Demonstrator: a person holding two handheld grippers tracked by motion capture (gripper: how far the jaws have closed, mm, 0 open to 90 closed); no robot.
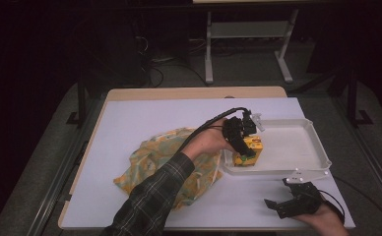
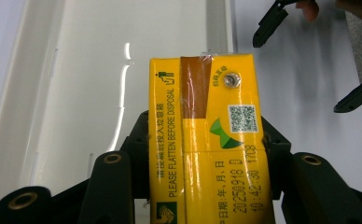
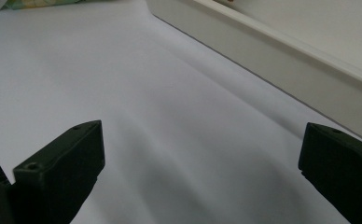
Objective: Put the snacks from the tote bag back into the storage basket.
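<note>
**Yellow carton held over the tray's near corner**

The yellow drink carton (image 2: 202, 140) sat clamped between the jaws of the left gripper (image 1: 242, 139), its taped top and QR code facing the camera, at the near left corner of the white tray (image 1: 297, 147). Behind that gripper, toward the person, lay a crumpled yellow patterned cloth (image 1: 154, 157) on the white table (image 1: 144, 113). The right gripper (image 1: 290, 204) rested near the table's front edge, just outside the tray's near wall (image 3: 272, 60), jaws spread wide with nothing between them.
</note>
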